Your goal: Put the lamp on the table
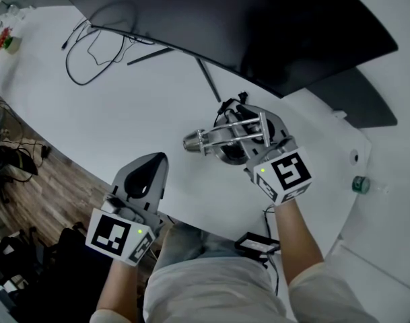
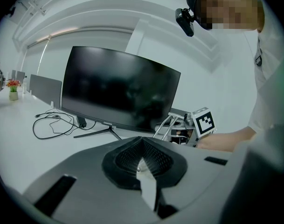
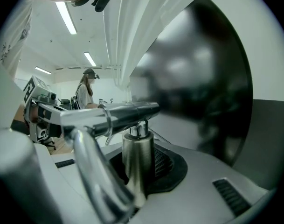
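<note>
The lamp (image 1: 226, 137) is bare metal, with a round base, thin rods and a tube-shaped head pointing left. It is over the white table (image 1: 130, 123), just in front of the monitor; I cannot tell whether its base touches. My right gripper (image 1: 256, 148) is shut on it. In the right gripper view the pads clamp the lamp's upright post (image 3: 137, 160) under the crossing tube (image 3: 116, 116), my right gripper (image 3: 141, 174) around it. My left gripper (image 1: 153, 163) is shut and holds nothing, over the table's near edge. In the left gripper view the lamp (image 2: 173, 125) shows ahead, beyond my left gripper (image 2: 142, 161).
A large dark curved monitor (image 1: 245, 25) on thin legs (image 1: 208, 79) stands behind the lamp. A looped black cable (image 1: 90, 52) lies at the far left, and a small potted plant (image 1: 7, 42) beyond it. A black adapter (image 1: 258, 244) and a green bottle (image 1: 359, 184) lie off the table.
</note>
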{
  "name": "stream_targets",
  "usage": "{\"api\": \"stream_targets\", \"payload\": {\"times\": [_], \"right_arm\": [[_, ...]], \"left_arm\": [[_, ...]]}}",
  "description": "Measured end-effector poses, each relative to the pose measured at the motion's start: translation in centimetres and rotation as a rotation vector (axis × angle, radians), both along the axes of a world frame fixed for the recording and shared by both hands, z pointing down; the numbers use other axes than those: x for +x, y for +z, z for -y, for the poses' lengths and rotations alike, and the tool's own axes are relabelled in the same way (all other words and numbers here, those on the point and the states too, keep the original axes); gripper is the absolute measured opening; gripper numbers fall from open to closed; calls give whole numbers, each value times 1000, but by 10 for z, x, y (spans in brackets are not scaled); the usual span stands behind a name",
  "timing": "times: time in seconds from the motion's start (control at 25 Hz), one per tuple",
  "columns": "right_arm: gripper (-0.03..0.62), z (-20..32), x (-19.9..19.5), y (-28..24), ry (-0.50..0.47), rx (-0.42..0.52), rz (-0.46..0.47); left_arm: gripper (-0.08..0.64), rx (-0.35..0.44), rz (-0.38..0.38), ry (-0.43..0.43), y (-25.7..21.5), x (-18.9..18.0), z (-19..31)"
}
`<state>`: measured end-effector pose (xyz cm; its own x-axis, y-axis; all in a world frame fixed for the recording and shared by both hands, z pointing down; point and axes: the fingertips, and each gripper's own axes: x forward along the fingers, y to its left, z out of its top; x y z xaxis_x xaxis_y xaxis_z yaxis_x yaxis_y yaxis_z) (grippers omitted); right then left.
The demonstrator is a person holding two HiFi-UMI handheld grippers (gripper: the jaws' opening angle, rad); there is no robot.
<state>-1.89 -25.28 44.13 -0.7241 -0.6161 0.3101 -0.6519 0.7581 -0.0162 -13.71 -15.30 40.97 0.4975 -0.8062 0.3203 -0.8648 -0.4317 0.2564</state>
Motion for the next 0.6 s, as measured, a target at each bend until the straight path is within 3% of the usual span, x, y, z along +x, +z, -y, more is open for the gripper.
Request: {"api": "stream_targets", "payload": {"times": [0.6], "right_arm": [[80, -11, 1, 1, -10, 32, 20]], "left_arm": [[3, -6, -4, 8, 3, 5, -4]]}}
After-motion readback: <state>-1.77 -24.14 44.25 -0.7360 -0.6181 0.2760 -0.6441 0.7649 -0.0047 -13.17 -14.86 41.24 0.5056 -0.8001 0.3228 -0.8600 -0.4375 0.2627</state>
